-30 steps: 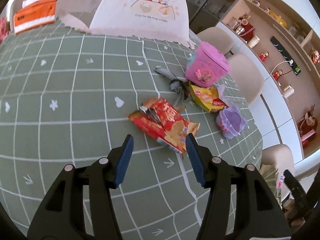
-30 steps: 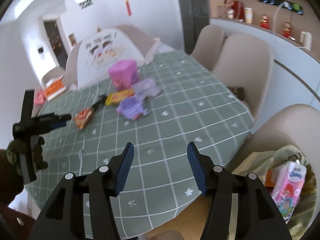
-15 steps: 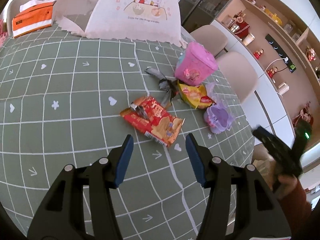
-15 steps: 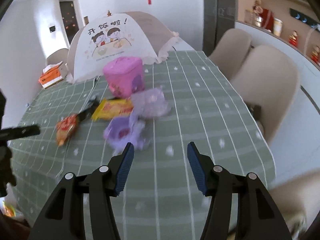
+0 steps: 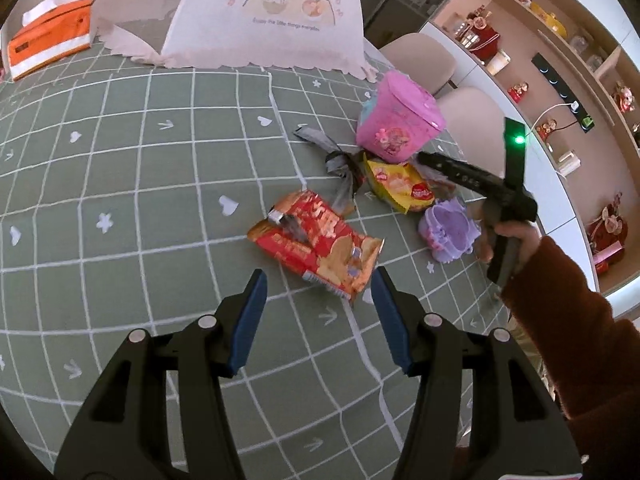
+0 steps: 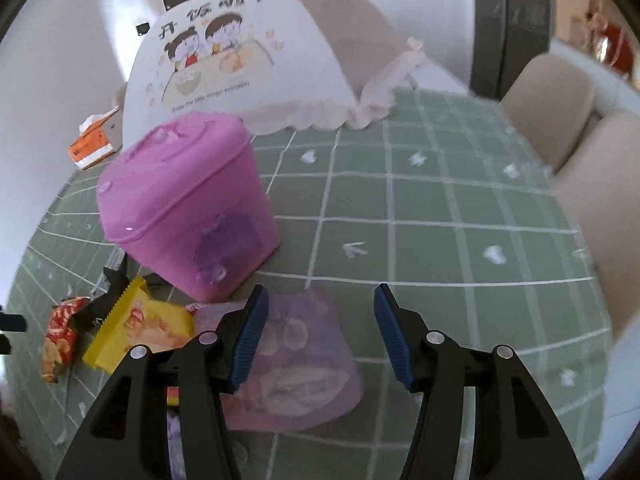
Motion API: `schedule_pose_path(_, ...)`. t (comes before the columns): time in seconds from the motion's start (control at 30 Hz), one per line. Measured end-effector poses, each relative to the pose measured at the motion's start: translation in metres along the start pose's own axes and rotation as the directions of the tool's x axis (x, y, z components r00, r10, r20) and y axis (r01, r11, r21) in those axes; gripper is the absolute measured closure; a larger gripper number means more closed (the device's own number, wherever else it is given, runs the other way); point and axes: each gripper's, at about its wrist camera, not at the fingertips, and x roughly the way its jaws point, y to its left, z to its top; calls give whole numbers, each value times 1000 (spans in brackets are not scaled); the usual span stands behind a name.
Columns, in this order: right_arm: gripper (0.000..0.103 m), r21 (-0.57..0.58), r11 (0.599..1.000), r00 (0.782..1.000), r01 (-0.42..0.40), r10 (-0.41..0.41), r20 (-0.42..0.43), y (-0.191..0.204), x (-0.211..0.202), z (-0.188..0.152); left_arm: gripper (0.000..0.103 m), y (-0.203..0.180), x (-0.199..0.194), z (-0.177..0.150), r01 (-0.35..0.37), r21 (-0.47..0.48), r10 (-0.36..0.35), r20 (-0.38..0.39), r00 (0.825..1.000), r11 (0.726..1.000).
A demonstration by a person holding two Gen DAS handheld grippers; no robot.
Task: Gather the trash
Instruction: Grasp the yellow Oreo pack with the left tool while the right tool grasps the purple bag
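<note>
The left gripper [image 5: 316, 284] is staying put, its blue fingers wide apart and empty, just near of the red snack bag [image 5: 316, 240]. The right gripper [image 6: 318, 304] has moved in from the table's edge and is closing a little, holding nothing, over the purple wrapper [image 6: 296, 360]. The pink bin [image 6: 188, 208] is sitting just beyond.
</note>
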Motion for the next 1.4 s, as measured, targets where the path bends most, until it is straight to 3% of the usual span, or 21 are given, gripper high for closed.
schedule_pose_path(0.1,75,16,998,998,-64,64,-14,6,-2,-7,51,-4,8,12,25,11,-25,2,1000,1000)
schedule_pose_path(0.17,83,25,996,996,-86,86,-23,12,-9,-17,51,-9,15,23,46,23,-47,9,999,999)
schedule_pose_path(0.2,92,24,996,996,-87,87,-25,16,-14,-23,51,-12,18,27,53,27,-53,10,999,998)
schedule_pose_path(0.33,98,72,995,997,-71,73,-20,18,-37,-44,51,-26,35,42,90,45,-91,6,996,995)
schedule_pose_path(0.6,99,187,982,1000,11,-16,24,5,-83,-82,51,-43,76,51,153,5,-152,-88,984,988)
schedule_pose_path(0.73,99,225,973,998,51,-60,37,-1,-101,-98,52,-55,102,55,123,-14,-123,-117,985,992)
schedule_pose_path(0.77,99,224,973,997,59,-70,40,-1,-104,-100,54,-57,108,55,109,-20,-110,-125,986,994)
schedule_pose_path(0.83,98,214,976,996,49,-62,57,1,-109,-101,79,-59,120,57,72,-34,-76,-138,987,997)
schedule_pose_path(0.87,98,208,977,996,49,-65,68,2,-111,-101,86,-60,122,57,63,-29,-66,-137,988,998)
schedule_pose_path(0.97,92,175,981,991,87,-103,82,4,-110,-93,93,-63,114,54,75,-14,-77,-114,990,997)
schedule_pose_path(1.03,74,171,982,990,86,-103,92,2,-103,-86,94,-61,103,49,66,17,-64,-104,993,998)
schedule_pose_path(1.07,72,172,982,990,81,-99,98,0,-98,-81,94,-58,95,45,56,38,-52,-100,994,998)
schedule_pose_path(1.23,71,222,969,988,105,-127,88,-13,-76,-68,94,-27,56,23,67,50,-61,-118,991,997)
schedule_pose_path(1.4,70,332,931,981,155,-185,62,-35,-62,-66,94,-5,34,5,16,55,-10,-120,993,998)
